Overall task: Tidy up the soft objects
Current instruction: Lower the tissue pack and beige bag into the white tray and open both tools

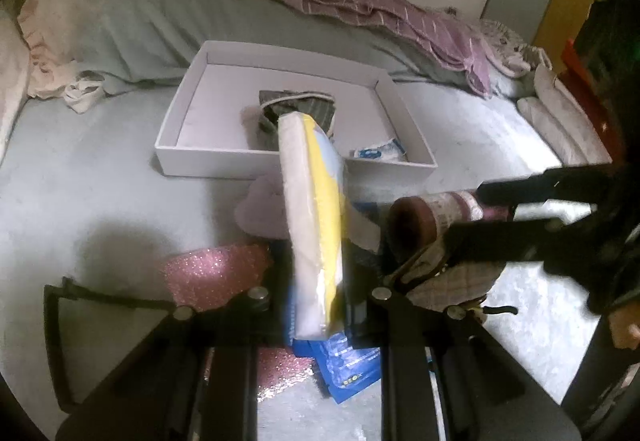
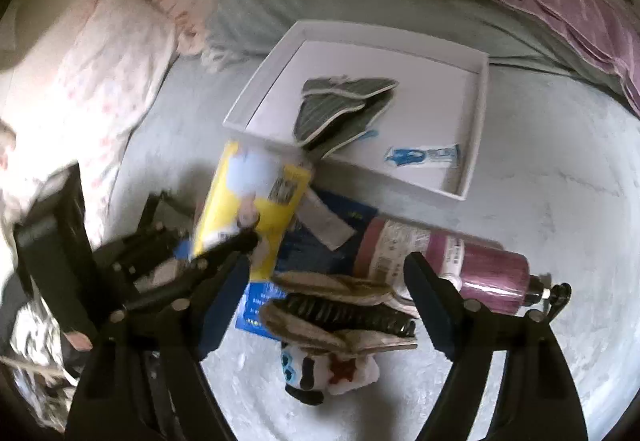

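Note:
My left gripper (image 1: 320, 297) is shut on a flat yellow and white soft pack (image 1: 312, 225), held upright above the bed; the pack also shows in the right wrist view (image 2: 256, 201). A white shallow box (image 1: 288, 161) lies ahead, holding a grey striped cloth (image 1: 300, 109) and a small blue and white sachet (image 1: 380, 153). My right gripper (image 2: 328, 297) is open, low over a quilted pouch with a dark zipper (image 2: 340, 313), next to a pink bottle (image 2: 460, 257). In the left wrist view the right gripper (image 1: 520, 213) reaches in from the right at the bottle (image 1: 432, 209).
A pink glitter pouch (image 1: 216, 273), blue packets (image 1: 344, 365) and a small black and white plush toy (image 2: 328, 373) lie on the grey bed sheet (image 1: 100, 181). A grey-green blanket (image 1: 192, 25), purple striped cloth (image 1: 380, 9) and a floral pillow (image 2: 100, 81) lie along the back.

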A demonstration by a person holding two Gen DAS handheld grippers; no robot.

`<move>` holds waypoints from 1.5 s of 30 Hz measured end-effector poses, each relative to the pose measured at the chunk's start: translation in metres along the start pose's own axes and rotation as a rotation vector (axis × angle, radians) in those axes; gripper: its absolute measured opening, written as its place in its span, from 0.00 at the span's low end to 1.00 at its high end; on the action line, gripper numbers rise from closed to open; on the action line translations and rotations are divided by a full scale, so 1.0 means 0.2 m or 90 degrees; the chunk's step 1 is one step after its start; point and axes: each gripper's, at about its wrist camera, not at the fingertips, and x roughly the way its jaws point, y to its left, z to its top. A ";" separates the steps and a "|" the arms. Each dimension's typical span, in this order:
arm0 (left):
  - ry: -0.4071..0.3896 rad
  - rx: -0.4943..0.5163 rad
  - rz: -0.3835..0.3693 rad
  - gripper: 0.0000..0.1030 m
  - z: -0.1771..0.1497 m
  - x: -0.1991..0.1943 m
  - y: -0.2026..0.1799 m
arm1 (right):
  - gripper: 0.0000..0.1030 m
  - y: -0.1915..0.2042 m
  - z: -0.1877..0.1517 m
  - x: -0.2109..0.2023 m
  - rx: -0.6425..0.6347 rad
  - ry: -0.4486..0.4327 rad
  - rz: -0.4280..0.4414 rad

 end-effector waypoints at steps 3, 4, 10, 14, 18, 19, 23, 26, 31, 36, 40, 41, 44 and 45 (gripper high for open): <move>-0.005 -0.012 -0.007 0.19 0.01 -0.01 0.03 | 0.61 0.03 -0.01 0.04 -0.019 0.028 0.007; -0.006 -0.016 -0.009 0.19 0.01 -0.01 0.04 | 0.58 0.03 -0.02 0.06 -0.024 0.036 0.005; -0.022 -0.033 -0.033 0.19 0.02 -0.04 0.06 | 0.33 0.01 -0.04 0.10 -0.031 0.048 0.014; -0.036 -0.034 -0.035 0.18 0.02 -0.07 0.05 | 0.20 0.01 -0.04 0.03 -0.039 0.010 -0.002; -0.049 -0.028 -0.034 0.18 0.04 -0.10 0.03 | 0.15 -0.03 -0.03 -0.11 -0.005 -0.053 0.067; -0.051 -0.026 -0.029 0.18 0.05 -0.11 0.02 | 0.15 -0.04 -0.03 -0.13 0.003 -0.067 0.076; -0.056 -0.019 -0.014 0.18 0.12 -0.11 -0.02 | 0.15 -0.14 -0.03 -0.29 0.059 -0.140 0.108; -0.056 -0.003 -0.006 0.18 0.19 -0.11 -0.07 | 0.15 -0.22 -0.05 -0.38 0.102 -0.196 0.110; -0.065 0.012 -0.013 0.18 0.34 -0.09 -0.16 | 0.15 -0.35 -0.05 -0.43 0.172 -0.250 0.126; -0.066 0.017 -0.029 0.18 0.42 -0.01 -0.22 | 0.15 -0.47 -0.04 -0.42 0.227 -0.271 0.143; -0.048 -0.016 -0.033 0.18 0.44 0.10 -0.19 | 0.15 -0.50 -0.02 -0.37 0.248 -0.270 0.142; -0.045 -0.024 -0.035 0.18 0.44 0.12 -0.18 | 0.15 -0.50 -0.02 -0.35 0.253 -0.269 0.138; -0.030 -0.033 -0.040 0.18 0.41 0.18 -0.12 | 0.15 -0.50 -0.01 -0.32 0.264 -0.279 0.134; -0.027 -0.038 -0.029 0.18 0.40 0.19 -0.10 | 0.15 -0.51 0.00 -0.32 0.267 -0.282 0.130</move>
